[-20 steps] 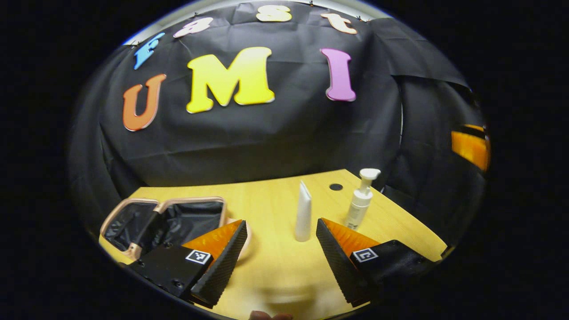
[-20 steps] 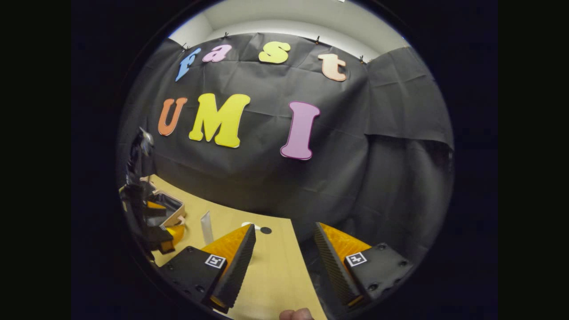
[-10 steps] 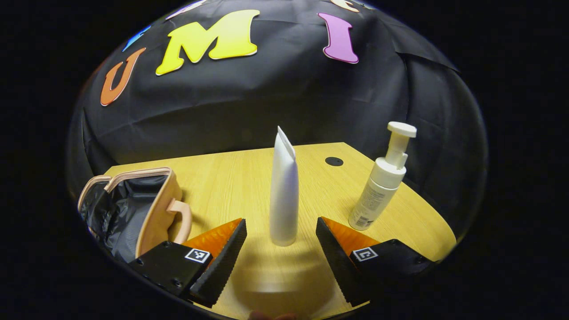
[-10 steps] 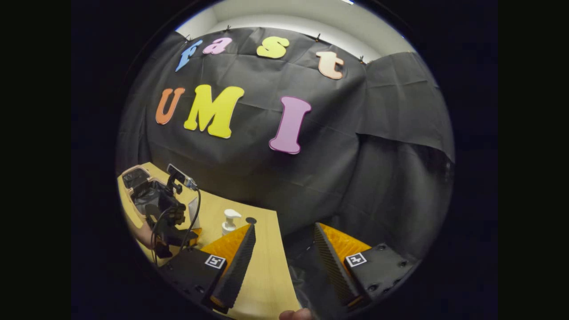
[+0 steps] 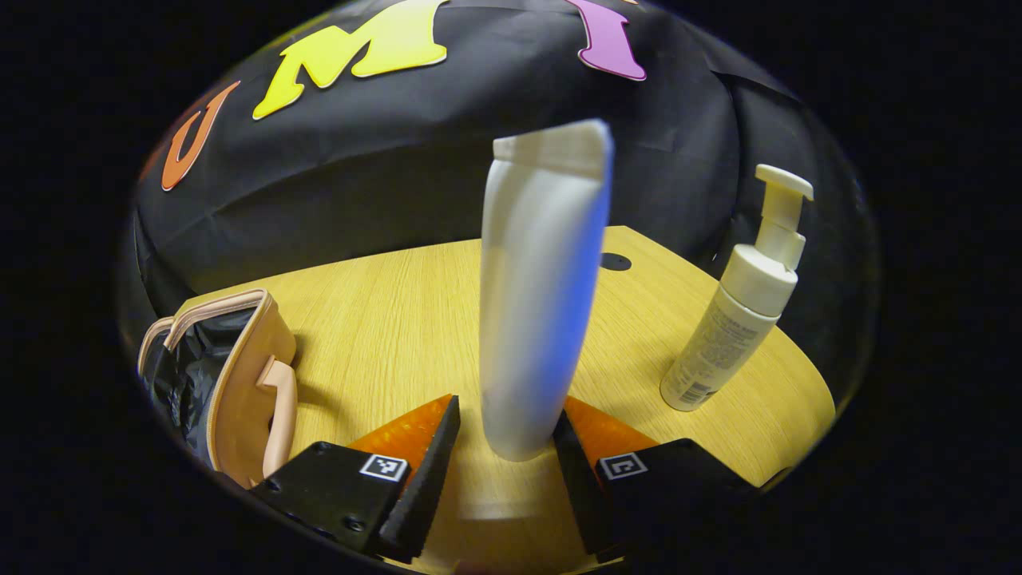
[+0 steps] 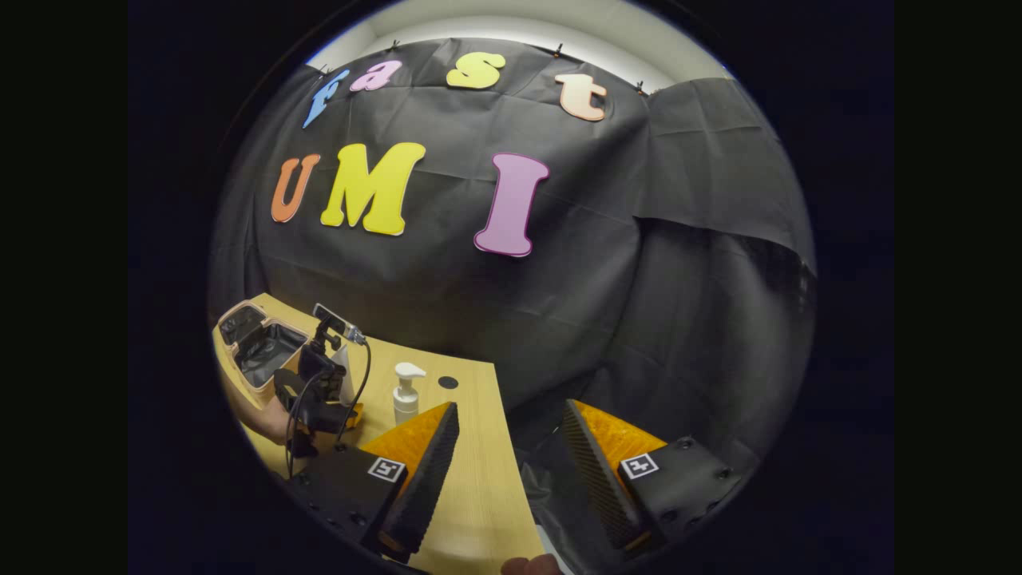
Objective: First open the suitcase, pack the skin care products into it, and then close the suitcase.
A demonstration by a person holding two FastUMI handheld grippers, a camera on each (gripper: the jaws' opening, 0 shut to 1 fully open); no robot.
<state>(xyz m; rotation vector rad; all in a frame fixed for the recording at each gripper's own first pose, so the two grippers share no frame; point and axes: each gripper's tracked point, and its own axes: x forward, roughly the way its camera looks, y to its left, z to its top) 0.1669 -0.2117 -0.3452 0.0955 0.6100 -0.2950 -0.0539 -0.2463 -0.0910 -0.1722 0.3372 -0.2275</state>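
A white tube [image 5: 539, 279] stands upright on the wooden table [image 5: 383, 319], between the fingers of my left gripper [image 5: 505, 415]. The jaws are narrowed around its base; the right finger touches it, and a thin gap shows on the left side. A white pump bottle [image 5: 730, 327] stands to the right of the tube. The tan suitcase [image 5: 239, 367] lies open at the left, showing its black lining. My right gripper [image 6: 507, 435] hangs open over the table's right edge with nothing in it. The right gripper view shows the suitcase [image 6: 255, 343] and pump bottle [image 6: 406, 395] far to the left.
In the right gripper view, a hand [image 6: 267, 419] holds the other gripper's body [image 6: 319, 383] beside the suitcase. A small dark hole [image 5: 615, 261] sits in the tabletop behind the tube. The black cloth wall runs close behind the table.
My left gripper has moved forward until the tube stands between its fingers, and the jaws have narrowed. My right gripper stays open and has shifted only slightly.
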